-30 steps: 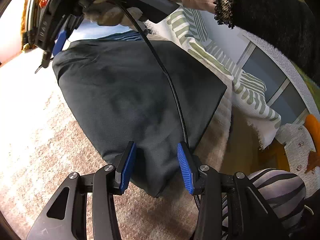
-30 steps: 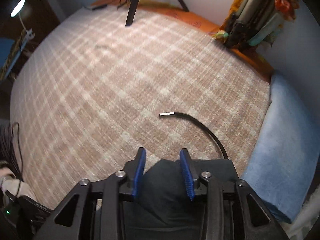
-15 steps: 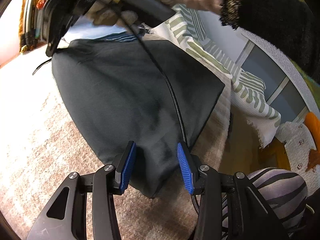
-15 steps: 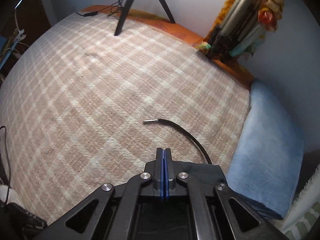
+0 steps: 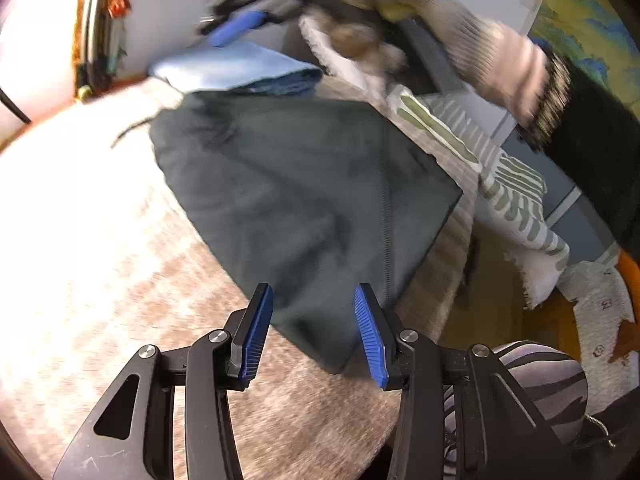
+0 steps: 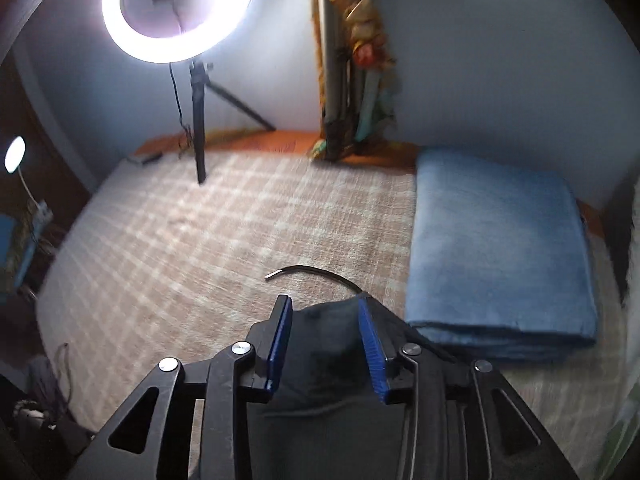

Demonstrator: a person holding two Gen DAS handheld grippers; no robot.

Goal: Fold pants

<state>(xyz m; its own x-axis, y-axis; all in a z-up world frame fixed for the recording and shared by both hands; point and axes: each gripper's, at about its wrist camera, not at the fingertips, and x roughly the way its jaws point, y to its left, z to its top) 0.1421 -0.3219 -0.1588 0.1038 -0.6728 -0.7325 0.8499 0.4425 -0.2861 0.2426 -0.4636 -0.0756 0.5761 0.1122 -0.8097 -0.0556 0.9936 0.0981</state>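
The dark grey pants [image 5: 304, 200] lie folded flat on the plaid bedspread [image 5: 80, 240]. My left gripper [image 5: 314, 332] is open, its blue pads on either side of the pants' near corner, a little above it. My right gripper [image 6: 324, 340] is open above the far corner of the pants [image 6: 328, 320]; it also shows in the left wrist view [image 5: 240, 26], raised and blurred, held by a gloved hand. A black drawstring [image 6: 316, 272] curls out from the pants onto the bedspread.
A folded blue blanket [image 6: 496, 264] lies right beside the pants. A ring light on a tripod [image 6: 180, 8] stands at the bed's far edge. A green-striped pillow [image 5: 508, 188] lies by the pants' right edge. My striped knee [image 5: 536, 380] is at the lower right.
My right gripper, shut on the pants' far corner half a second ago, has opened and lifted up and away. The pants lie flat. My left gripper has stayed open at the near corner.
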